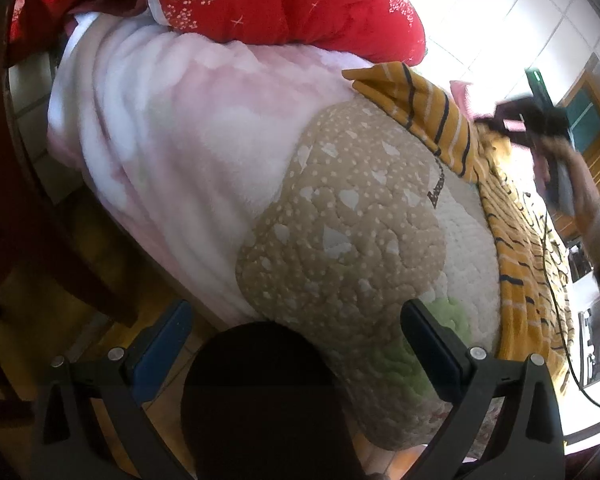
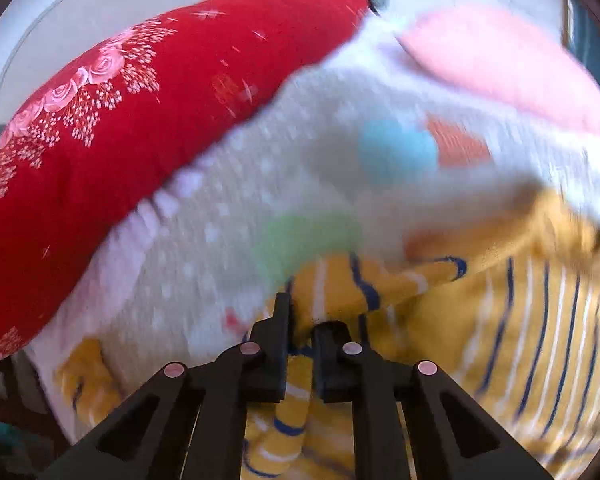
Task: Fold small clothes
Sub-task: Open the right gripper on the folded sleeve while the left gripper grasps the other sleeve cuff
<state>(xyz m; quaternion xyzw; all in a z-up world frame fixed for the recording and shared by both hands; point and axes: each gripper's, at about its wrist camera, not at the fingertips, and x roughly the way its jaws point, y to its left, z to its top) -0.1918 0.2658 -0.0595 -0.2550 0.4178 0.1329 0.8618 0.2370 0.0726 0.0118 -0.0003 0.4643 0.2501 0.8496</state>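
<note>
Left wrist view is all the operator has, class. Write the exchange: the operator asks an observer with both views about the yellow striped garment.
Operator: Is the right gripper holding the garment?
Observer: Yes, the right gripper is shut on a fold of the yellow striped garment.
Operator: What lies behind it?
Observer: A white dotted blanket, with a red floral quilt beyond.
Operator: And my left gripper?
Observer: The left gripper is open, with nothing between its fingers.

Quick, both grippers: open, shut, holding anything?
Left gripper: open, empty, above the bed cover.
Right gripper: shut on the yellow striped garment.
</note>
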